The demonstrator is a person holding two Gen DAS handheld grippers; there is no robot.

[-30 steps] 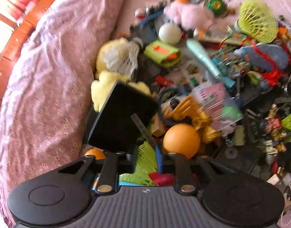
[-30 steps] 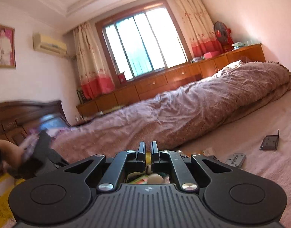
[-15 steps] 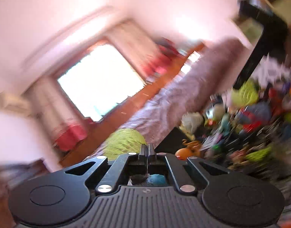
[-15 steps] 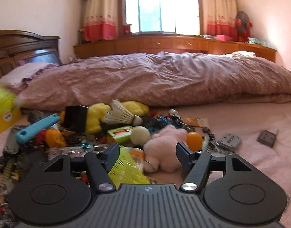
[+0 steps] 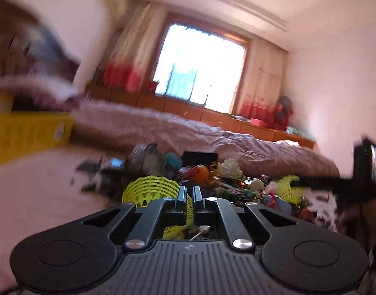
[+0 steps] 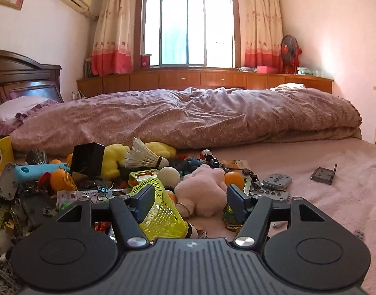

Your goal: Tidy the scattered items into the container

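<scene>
In the left wrist view my left gripper (image 5: 189, 191) is shut on the skirt of a yellow mesh shuttlecock (image 5: 151, 189), which it holds above the toy pile (image 5: 212, 174). The yellow box (image 5: 28, 135) stands blurred at the left. In the right wrist view my right gripper (image 6: 190, 199) is open low over the pile, and its jaws are closing slightly. A second yellow-green mesh shuttlecock (image 6: 163, 213) lies by its left pad and a pink plush (image 6: 202, 189) lies ahead between the fingers. Neither pad presses on them. The yellow box (image 6: 1, 154) shows at the far left.
A rumpled quilt (image 6: 188, 118) runs behind the pile. A black box (image 6: 88, 158), a feather shuttlecock (image 6: 143, 158), a yellow plush (image 6: 114, 157), a blue handle (image 6: 37, 170) and balls crowd the pile. Grey plates (image 6: 277, 180) lie to the right on the pink sheet (image 6: 323, 221).
My left gripper shut on the yellow mesh shuttlecock, rolled upright and swung it off the pile. My right gripper opened wide and dipped from looking across the room toward the pile.
</scene>
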